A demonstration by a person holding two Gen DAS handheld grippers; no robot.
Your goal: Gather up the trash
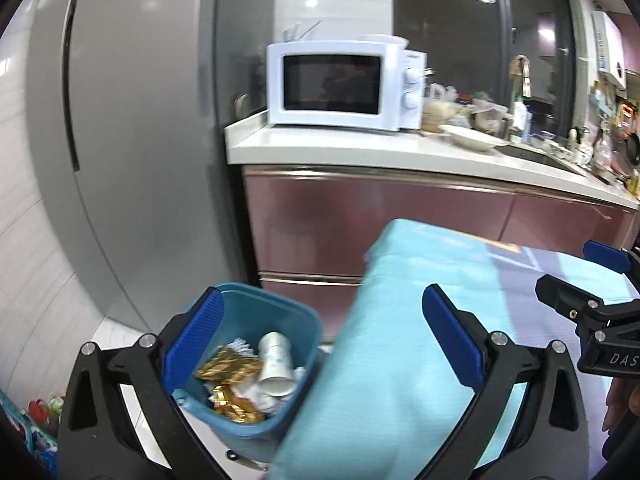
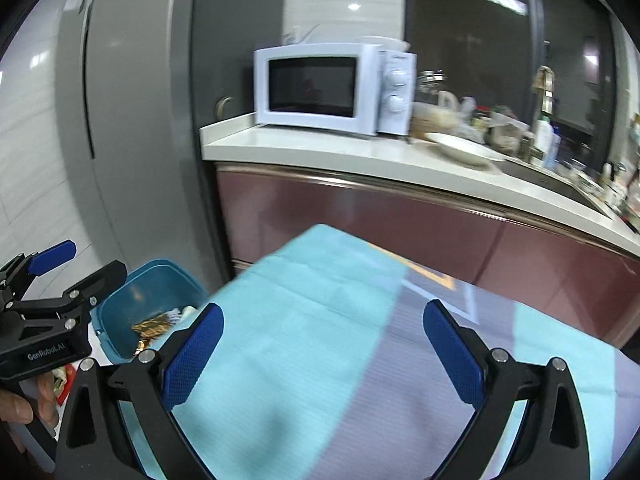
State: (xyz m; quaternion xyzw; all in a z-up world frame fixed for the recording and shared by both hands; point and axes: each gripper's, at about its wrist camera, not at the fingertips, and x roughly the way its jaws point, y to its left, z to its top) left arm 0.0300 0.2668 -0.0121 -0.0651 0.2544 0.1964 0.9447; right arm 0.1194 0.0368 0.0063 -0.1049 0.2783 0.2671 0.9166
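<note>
Kitchen: grey fridge (image 1: 120,140), microwave (image 1: 344,84) on a white counter (image 1: 360,152). Blue bin (image 1: 256,360) sits on the floor between the left gripper (image 1: 324,348) fingers, mouth up, holding a paper cup (image 1: 276,364) lying tilted, rim toward camera, and gold wrappers (image 1: 228,368). Right gripper (image 2: 324,352) hovers over a teal cloth (image 2: 304,320). Both grippers spread, empty.

Left wrist view: right gripper (image 1: 568,276) body is showing white letters "DAS", rest cut off by frame edge. Right wrist view: left gripper (image 2: 78,260) body is showing "GenRobot.AI" in white on black. Microwave (image 2: 336,88) is carrying a small mark at its top right corner, too blurry to read. Labels on bottles along the bench (image 2: 360,156) aren't legible either.
</note>
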